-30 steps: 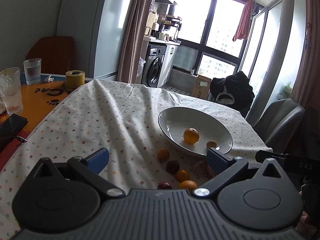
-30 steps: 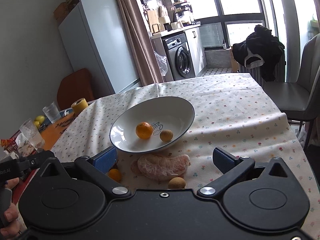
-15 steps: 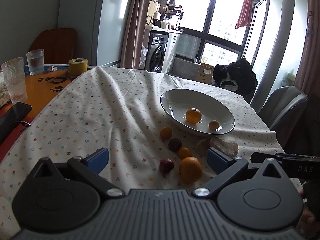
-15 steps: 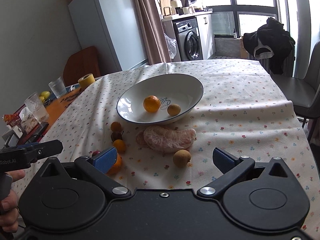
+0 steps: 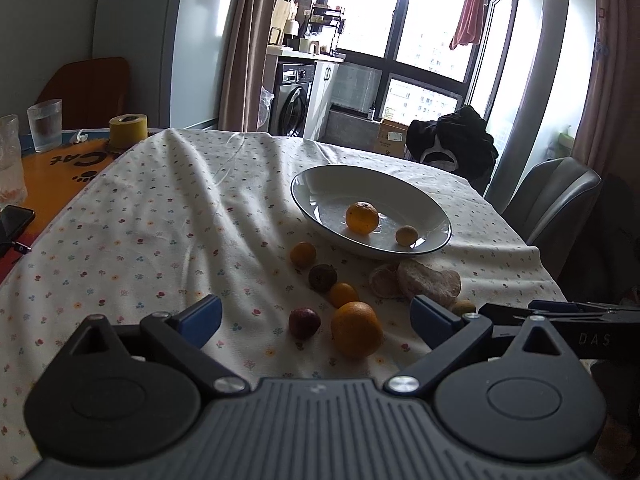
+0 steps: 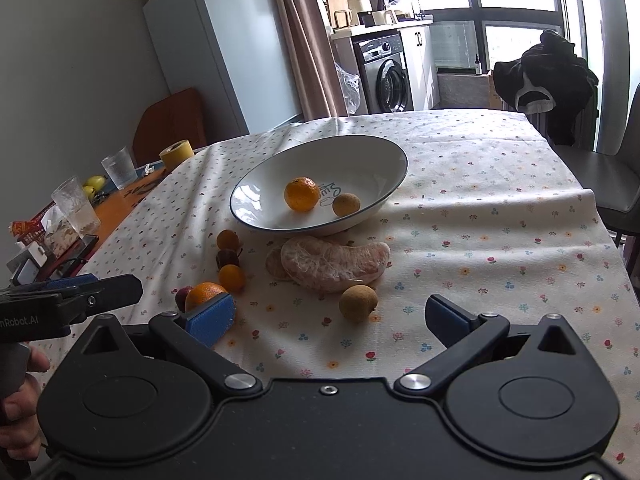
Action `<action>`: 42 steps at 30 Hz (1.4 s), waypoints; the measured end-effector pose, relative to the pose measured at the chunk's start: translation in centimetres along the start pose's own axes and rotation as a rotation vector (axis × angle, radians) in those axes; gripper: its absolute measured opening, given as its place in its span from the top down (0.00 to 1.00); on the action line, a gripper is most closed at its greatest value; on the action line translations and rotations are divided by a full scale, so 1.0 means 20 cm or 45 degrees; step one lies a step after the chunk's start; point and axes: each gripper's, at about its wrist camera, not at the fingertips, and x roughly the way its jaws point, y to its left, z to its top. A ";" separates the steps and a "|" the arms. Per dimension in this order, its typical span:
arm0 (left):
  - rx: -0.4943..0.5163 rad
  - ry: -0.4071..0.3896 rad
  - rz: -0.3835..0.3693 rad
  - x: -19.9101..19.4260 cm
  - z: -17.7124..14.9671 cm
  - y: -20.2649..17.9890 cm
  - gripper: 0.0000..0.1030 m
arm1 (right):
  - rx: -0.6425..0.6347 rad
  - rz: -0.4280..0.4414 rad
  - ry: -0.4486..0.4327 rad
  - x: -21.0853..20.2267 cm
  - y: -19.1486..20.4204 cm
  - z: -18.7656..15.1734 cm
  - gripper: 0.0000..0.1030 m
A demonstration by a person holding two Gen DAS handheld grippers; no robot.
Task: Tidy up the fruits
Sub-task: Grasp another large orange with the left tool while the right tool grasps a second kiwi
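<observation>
A flowered tablecloth (image 5: 168,232) covers the table, with a washing machine and windows behind.

Left wrist view: the left gripper (image 5: 316,316) hangs released and empty, jaws spread above the cloth. Between them lie a large orange (image 5: 355,334) and a dark red fruit (image 5: 304,322), apart from each other. Beyond sit two small oranges, a brown fruit and a peeled pomelo segment (image 5: 430,282). The white bowl (image 5: 320,184) already holds an orange and a small tan fruit. The large orange looks firm and round, likely to roll; I judge a grip across its widest middle best.

Right wrist view: the right gripper (image 6: 330,318) is likewise spread and empty. A tan longan (image 6: 358,303) lies just ahead, light and thin-shelled by appearance. The pomelo segment (image 6: 334,262) looks soft and tearable, touching the bowl's near side. Glasses (image 6: 76,206) and a tape roll (image 6: 177,153) stand well apart; nothing blocks the bowl.
</observation>
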 end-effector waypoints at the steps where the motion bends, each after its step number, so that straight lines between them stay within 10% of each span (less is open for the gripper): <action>1: 0.001 0.004 -0.003 0.01 0.00 0.00 0.06 | 0.002 -0.003 0.006 0.01 0.00 0.00 0.01; 26: 0.005 0.150 -0.059 0.32 -0.08 -0.11 0.61 | 0.029 -0.008 0.057 0.19 -0.08 -0.05 0.24; 42: -0.055 0.045 -0.051 0.18 -0.04 -0.04 0.64 | -0.066 -0.060 0.071 0.25 -0.01 -0.01 0.75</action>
